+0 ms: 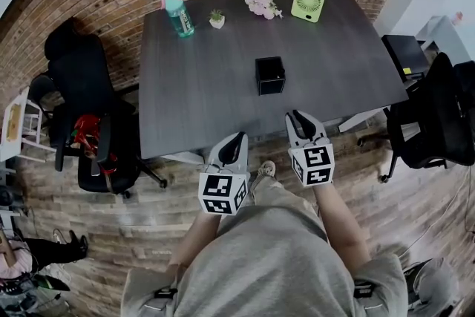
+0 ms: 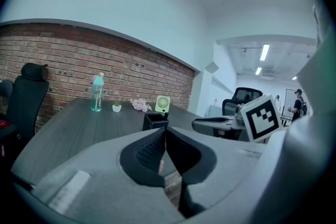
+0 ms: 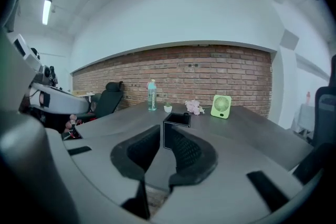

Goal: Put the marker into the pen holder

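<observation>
A black square pen holder (image 1: 270, 75) stands open-topped near the middle of the dark grey table (image 1: 200, 93). It also shows just beyond the jaw tips as the pen holder (image 2: 155, 120) in the left gripper view and the pen holder (image 3: 176, 120) in the right gripper view. No marker shows in any view. My left gripper (image 1: 238, 138) hovers at the table's near edge, jaws together and empty (image 2: 163, 131). My right gripper (image 1: 296, 118) sits beside it, a little closer to the holder, also shut on nothing (image 3: 162, 128).
Along the table's far edge stand a teal bottle (image 1: 178, 13), a small potted plant (image 1: 217, 18), pink flowers (image 1: 260, 5) and a green fan (image 1: 307, 3). Black office chairs flank the table at left (image 1: 89, 108) and right (image 1: 438, 115).
</observation>
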Demonstrator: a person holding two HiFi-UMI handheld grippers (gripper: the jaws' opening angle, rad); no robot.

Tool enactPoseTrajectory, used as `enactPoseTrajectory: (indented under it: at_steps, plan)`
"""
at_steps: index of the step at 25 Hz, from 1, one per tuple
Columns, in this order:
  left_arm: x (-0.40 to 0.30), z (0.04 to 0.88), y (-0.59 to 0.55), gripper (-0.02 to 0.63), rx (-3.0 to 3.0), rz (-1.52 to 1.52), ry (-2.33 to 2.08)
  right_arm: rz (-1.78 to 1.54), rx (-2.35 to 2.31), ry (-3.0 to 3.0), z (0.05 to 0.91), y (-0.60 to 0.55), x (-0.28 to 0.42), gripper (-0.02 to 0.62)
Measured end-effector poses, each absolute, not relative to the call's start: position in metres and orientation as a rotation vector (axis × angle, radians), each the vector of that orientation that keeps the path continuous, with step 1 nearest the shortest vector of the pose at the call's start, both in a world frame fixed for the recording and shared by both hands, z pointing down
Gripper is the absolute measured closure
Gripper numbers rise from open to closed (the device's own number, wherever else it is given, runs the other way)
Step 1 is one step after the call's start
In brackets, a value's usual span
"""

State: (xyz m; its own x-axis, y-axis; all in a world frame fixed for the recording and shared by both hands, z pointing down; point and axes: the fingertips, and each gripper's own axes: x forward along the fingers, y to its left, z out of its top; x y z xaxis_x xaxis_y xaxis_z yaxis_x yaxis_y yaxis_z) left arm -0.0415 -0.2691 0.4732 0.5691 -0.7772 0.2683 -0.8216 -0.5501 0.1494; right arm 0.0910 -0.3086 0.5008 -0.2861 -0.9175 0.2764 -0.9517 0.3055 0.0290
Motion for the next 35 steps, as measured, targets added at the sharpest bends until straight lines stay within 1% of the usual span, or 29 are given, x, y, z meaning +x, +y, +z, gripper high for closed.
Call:
enactPoseTrajectory:
  at_steps: [7,14,24,35]
  plan:
    - [-0.042,0.482,-0.215,0.588,2.551,0.248,-1.302,0.198,1.733,-2.366,0.486,-0.241,0.082,0.569]
    - [-0.046,0.482,-0.161,0.588,2.548,0.239,-1.302,0.211,1.718,-2.412,0.471,-0.174,0.070,0.592]
    - [-0.060,0.479,-0.102,0.588,2.552,0.239,-1.316,0.164,1.738,-2.466,0.449,-0.107,0.055,0.592]
    - [-0.068,0.471,-0.079,0.588,2.571,0.221,-1.324,0.153,1.727,-2.490,0.444,-0.079,0.042,0.592]
